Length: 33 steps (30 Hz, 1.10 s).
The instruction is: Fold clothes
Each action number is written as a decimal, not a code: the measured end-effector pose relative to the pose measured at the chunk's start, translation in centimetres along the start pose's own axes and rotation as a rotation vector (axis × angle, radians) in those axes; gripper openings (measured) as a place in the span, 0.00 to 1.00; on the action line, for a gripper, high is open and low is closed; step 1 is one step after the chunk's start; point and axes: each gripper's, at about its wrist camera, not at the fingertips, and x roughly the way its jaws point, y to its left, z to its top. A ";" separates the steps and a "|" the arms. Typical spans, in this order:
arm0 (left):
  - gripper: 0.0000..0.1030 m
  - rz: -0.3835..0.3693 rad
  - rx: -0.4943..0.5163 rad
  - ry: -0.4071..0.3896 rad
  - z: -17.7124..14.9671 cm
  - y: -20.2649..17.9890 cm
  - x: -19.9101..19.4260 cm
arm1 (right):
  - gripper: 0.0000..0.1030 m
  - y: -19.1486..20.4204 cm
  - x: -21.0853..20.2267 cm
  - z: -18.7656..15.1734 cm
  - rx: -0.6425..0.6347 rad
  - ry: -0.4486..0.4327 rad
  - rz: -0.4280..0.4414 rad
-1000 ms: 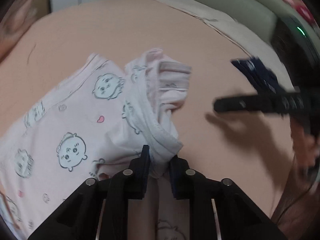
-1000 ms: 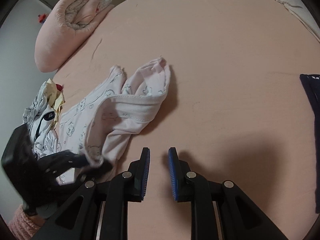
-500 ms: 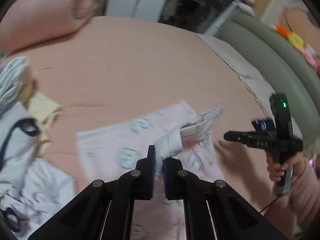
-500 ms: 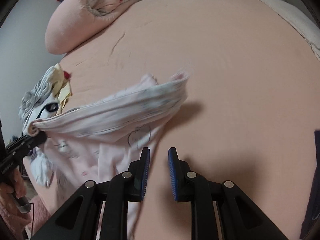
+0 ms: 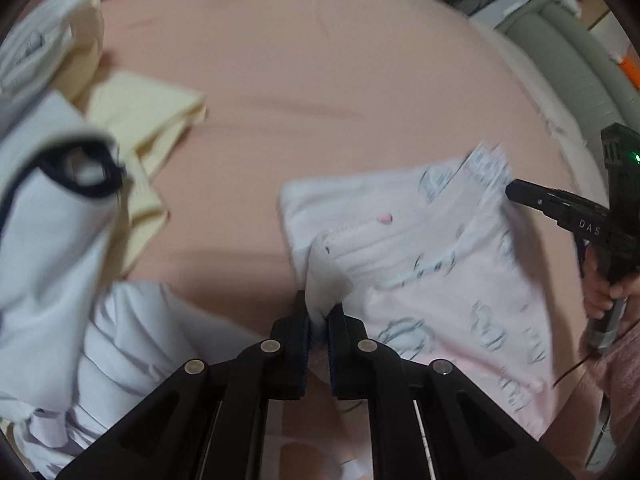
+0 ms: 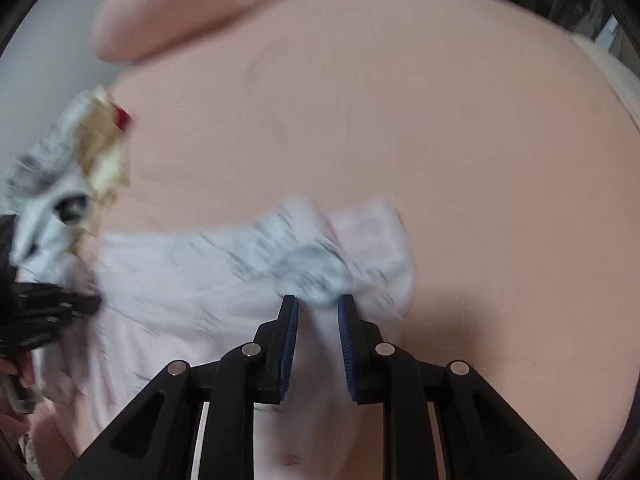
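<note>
Bedsheet [image 5: 320,80] was plain peach-pink; pale pink garment [image 5: 440,248] carried grey cartoon-face prints and one small pink heart. Beside it lay a pale yellow cloth [image 5: 144,112] and a white garment [image 5: 52,220] with navy-trimmed neckline. Grippers were black, finger pads [image 6: 348,344] blue; sofa [image 5: 576,76] grey-green.

2 close, downward, perhaps overlapping wrist views

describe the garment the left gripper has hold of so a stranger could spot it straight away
On the peach bed sheet, right of the heap of white clothes, lies a pale pink garment, pinched by the left gripper. Unlike the plain yellow cloth, it has grey cartoon faces.
</note>
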 end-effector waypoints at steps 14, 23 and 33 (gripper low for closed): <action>0.09 0.055 0.091 -0.091 0.6 -3.4 -0.6 | 0.27 -4.6 1.2 0.5 0.104 -0.005 -0.008; 0.09 0.017 0.026 -0.092 -0.6 -3.2 0.7 | 0.49 -0.1 7.1 2.0 -0.113 0.035 -0.066; 0.09 -0.033 0.114 -0.207 -0.1 -5.1 -2.4 | 0.07 3.1 3.3 1.6 -0.074 -0.150 -0.046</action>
